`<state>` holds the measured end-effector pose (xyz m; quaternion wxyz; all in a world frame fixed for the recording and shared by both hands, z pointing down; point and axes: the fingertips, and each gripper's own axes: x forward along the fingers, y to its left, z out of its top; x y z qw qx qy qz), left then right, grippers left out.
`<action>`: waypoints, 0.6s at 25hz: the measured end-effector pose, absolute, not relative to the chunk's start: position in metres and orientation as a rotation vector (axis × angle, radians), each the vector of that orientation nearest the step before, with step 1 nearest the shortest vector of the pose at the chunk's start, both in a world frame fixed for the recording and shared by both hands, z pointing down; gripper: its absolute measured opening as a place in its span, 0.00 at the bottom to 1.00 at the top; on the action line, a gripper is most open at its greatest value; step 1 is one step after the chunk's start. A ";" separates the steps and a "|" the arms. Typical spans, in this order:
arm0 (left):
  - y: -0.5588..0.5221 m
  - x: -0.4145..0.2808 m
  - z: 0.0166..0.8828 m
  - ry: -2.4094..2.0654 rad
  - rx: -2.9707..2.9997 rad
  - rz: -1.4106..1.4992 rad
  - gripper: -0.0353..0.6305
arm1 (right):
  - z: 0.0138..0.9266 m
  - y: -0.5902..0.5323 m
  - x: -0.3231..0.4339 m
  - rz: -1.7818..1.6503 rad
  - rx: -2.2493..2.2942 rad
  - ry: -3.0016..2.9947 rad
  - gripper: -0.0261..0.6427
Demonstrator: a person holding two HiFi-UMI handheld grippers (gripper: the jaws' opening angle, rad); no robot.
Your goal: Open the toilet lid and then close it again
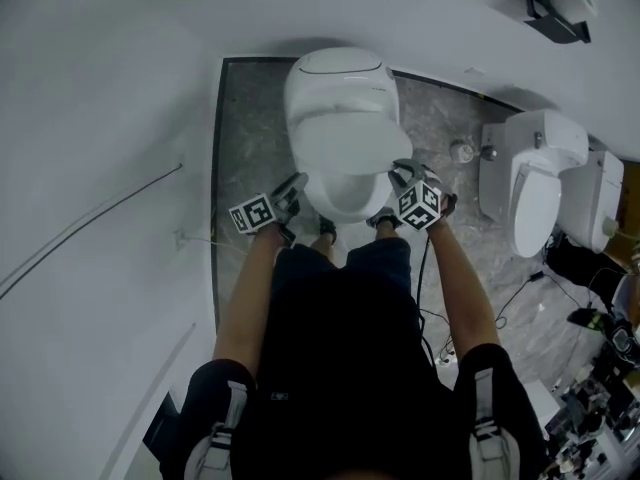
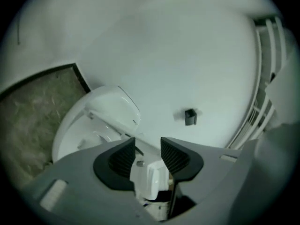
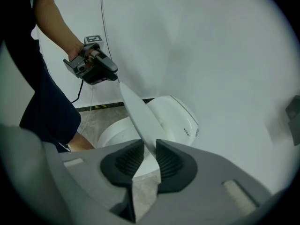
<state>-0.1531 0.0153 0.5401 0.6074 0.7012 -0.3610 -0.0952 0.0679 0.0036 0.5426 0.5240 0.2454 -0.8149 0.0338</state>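
Note:
The white toilet (image 1: 340, 108) stands against the wall, its lid (image 1: 345, 140) partly raised over the bowl (image 1: 340, 196). In the right gripper view the lid (image 3: 138, 111) slants edge-on into my right gripper (image 3: 149, 144), whose pads lie against its two faces. From above, that right gripper (image 1: 398, 181) is at the lid's right front corner. My left gripper (image 1: 292, 196) hovers beside the bowl's left rim, clear of the lid. Its jaws (image 2: 147, 142) stand open with nothing between them. The left gripper (image 3: 112, 73) also shows in the right gripper view, apart from the lid.
A second toilet (image 1: 535, 193) stands to the right, with cables (image 1: 520, 288) on the stone floor (image 1: 250, 128) beyond it. Equipment clutter (image 1: 600, 398) fills the lower right. A black holder (image 1: 555, 8) hangs on the wall. The person's legs are just before the bowl.

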 end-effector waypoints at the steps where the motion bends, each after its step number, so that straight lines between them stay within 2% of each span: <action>1: 0.013 -0.150 0.542 -0.827 1.569 -0.268 0.30 | 0.545 0.006 0.069 0.088 0.576 -1.951 0.17; 7: 0.017 -0.138 0.577 -0.878 1.406 -0.242 0.33 | 0.555 0.023 0.070 0.093 0.518 -1.935 0.17; 13: 0.010 -0.132 0.599 -0.888 1.232 -0.384 0.33 | 0.565 0.033 0.069 0.117 0.482 -1.931 0.18; 15: 0.014 -0.129 0.604 -0.896 1.238 -0.350 0.24 | 0.569 0.040 0.070 0.128 0.473 -1.923 0.18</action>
